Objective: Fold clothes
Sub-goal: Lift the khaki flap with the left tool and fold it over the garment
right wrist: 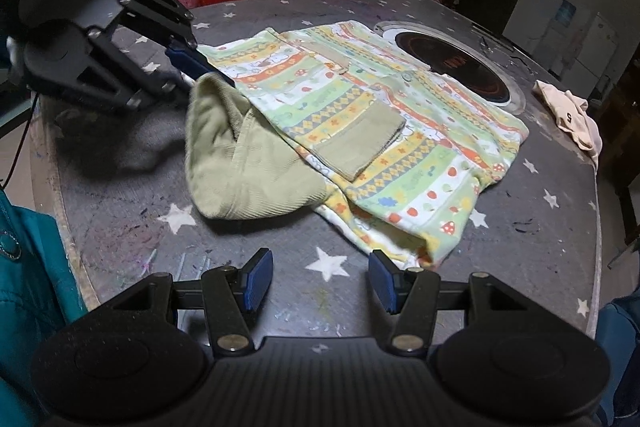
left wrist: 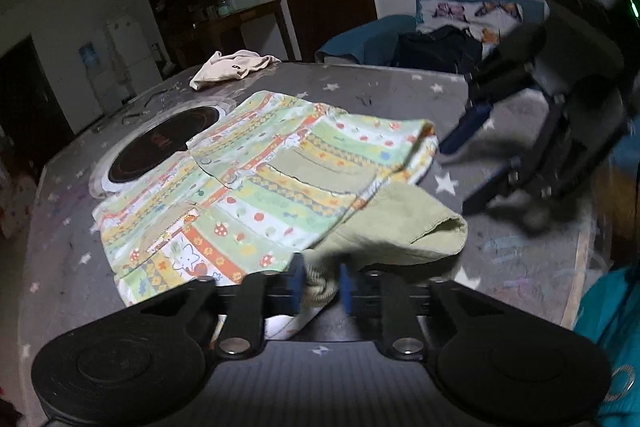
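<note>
My left tool (left wrist: 322, 285) pinches the green ribbed collar (left wrist: 320, 287) of the patterned child's jacket (right wrist: 360, 131), which lies beside the induction hob (right wrist: 452, 67) on the surface (right wrist: 132, 227); my right tool (right wrist: 320, 281) gapes empty near its hem.

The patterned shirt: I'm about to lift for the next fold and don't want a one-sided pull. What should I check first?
1. Left tongs shut on the shirt's green ribbed edge: ok.
2. Right tongs gripping cloth: not ok; pads apart, nothing between them.
3. Right tongs near the patterned shirt's corner: ok, just beside the right-hand pad.
4. Shirt lying flat: not ok; the green hood is bunched.
5. Beige garment apart from the shirt: ok.
6. Shirt off the round cooktop: not ok; it overlaps the rim.
</note>
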{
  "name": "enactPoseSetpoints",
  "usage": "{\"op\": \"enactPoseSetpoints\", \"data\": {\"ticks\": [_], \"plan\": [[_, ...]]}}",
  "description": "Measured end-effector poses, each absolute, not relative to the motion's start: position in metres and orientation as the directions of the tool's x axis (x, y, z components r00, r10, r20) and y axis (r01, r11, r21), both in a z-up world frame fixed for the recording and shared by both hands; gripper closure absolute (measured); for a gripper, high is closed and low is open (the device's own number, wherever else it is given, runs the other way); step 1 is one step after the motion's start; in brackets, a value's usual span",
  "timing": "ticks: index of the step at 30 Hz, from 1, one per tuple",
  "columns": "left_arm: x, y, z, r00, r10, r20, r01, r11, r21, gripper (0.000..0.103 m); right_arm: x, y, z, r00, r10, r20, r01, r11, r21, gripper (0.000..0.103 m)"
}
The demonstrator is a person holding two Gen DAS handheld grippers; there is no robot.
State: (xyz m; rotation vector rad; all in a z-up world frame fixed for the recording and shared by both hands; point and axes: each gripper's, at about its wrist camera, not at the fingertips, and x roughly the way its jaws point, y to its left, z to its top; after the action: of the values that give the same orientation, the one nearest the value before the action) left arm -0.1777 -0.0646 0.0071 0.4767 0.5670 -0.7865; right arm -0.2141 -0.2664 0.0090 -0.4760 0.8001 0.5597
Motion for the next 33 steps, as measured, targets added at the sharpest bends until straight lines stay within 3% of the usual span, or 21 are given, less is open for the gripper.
{"op": "enactPoseSetpoints", "data": {"ticks": [7, 16, 19, 21, 23, 24, 28, 33], "plan": [[-0.157, -0.055, 0.023, 0.565, -0.557, -0.609, 0.736, 0.674, 0.066, 0.095, -0.217, -0.255, 0.012, 0.626, 0.283, -0.727, -0.633, 0.729, -0.261, 0.044], [-0.141, -0.053, 0.034, 0.546, -0.586, -0.598, 0.731, 0.683, -0.003, 0.095, -0.201, -0.233, 0.01, 0.669, 0.326, -0.668, -0.649, 0.694, -0.311, 0.04], [-0.139, -0.052, 0.033, 0.535, -0.591, -0.604, 0.734, 0.679, -0.013, 0.095, -0.187, -0.228, 0.007, 0.653, 0.348, -0.673, -0.66, 0.697, -0.28, 0.05], [-0.142, -0.05, 0.032, 0.53, -0.592, -0.608, 0.741, 0.672, -0.009, 0.091, -0.178, -0.227, 0.008, 0.634, 0.362, -0.683, -0.663, 0.709, -0.241, 0.07], [-0.145, -0.047, 0.031, 0.53, -0.589, -0.611, 0.744, 0.668, 0.001, 0.091, -0.168, -0.23, 0.012, 0.615, 0.379, -0.691, -0.657, 0.732, -0.183, 0.081], [-0.148, -0.044, 0.031, 0.536, -0.585, -0.609, 0.744, 0.668, 0.014, 0.087, -0.164, -0.232, 0.015, 0.609, 0.39, -0.69, -0.651, 0.743, -0.154, 0.084], [-0.16, -0.035, 0.028, 0.572, -0.556, -0.603, 0.738, 0.67, 0.083, 0.053, -0.151, -0.242, 0.027, 0.589, 0.429, -0.685, -0.628, 0.777, -0.053, 0.089], [-0.173, -0.038, 0.018, 0.617, -0.509, -0.6, 0.734, 0.648, 0.205, 0.046, -0.142, -0.248, 0.039, 0.593, 0.45, -0.668, -0.606, 0.796, -0.002, 0.09]]}}
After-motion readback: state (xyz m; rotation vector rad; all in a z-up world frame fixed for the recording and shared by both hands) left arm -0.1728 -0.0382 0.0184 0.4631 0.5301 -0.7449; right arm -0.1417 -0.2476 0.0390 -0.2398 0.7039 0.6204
